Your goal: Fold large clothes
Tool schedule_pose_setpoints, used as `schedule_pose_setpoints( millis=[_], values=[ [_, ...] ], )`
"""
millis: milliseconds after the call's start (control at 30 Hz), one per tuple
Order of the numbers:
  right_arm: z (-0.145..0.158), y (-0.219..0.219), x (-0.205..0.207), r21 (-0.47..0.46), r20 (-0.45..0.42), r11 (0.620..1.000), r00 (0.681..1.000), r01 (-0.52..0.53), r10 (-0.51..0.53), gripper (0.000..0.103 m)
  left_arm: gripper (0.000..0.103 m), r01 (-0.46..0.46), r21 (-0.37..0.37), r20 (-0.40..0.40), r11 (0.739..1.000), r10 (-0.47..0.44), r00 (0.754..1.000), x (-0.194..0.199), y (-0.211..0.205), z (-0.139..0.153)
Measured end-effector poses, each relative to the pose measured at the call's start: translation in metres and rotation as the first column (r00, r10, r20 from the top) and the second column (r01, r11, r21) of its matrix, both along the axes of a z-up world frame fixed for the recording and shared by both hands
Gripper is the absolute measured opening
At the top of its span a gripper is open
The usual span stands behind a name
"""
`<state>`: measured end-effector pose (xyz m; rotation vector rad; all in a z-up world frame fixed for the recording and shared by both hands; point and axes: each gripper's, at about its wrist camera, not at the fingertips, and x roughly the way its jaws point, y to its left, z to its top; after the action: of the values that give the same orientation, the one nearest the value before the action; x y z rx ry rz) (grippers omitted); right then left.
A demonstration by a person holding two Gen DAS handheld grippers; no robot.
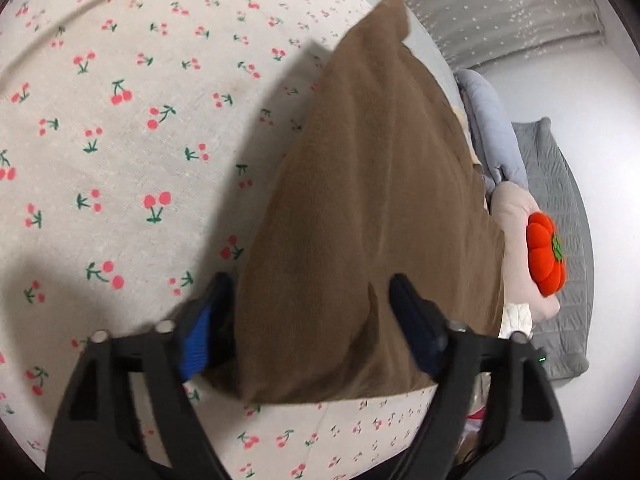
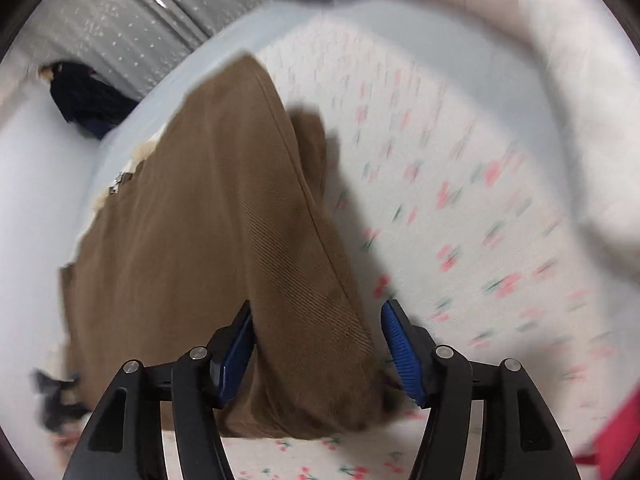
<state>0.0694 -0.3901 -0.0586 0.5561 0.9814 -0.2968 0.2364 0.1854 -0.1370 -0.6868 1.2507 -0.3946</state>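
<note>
Cherry-print bedsheet point(image 1: 120, 140) carries the brown ribbed garment point(image 1: 360, 200); I've got both left gripper point(image 1: 312, 316) and right gripper point(image 2: 316, 344) jaws apart around its near edge, probably just set down a fold.

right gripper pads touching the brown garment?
Cannot tell. In the right wrist view the right gripper stands open around the brown garment; the left pad may touch.

The long brown woven garment point(image 1: 360, 208) lies on the cherry-printed cotton bed sheet point(image 1: 120, 140), running from 6 o'clock towards 12 o'clock in the left wrist view. At 3 o'clock beside it sits a round orange plush pumpkin point(image 1: 546, 256) on a pale pink cushion point(image 1: 516, 208), with a grey quilted mat point(image 1: 560, 184) behind.
</note>
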Motion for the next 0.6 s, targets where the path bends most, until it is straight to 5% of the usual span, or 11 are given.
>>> schedule_pose_setpoints(
  millis=[267,600],
  values=[
    [0.054,0.069,0.017,-0.181,0.125,0.974,0.979,-0.138,0.162,0.079,0.084,-0.018,-0.035,-0.021,0.999,0.017,1.0,-0.006,0.0,-0.011],
    [0.024,0.146,0.064,-0.227,0.131,0.924,0.931,-0.307,0.341,0.081,0.087,-0.074,-0.077,-0.012,0.994,0.074,0.997,-0.01,0.006,-0.016]
  ],
)
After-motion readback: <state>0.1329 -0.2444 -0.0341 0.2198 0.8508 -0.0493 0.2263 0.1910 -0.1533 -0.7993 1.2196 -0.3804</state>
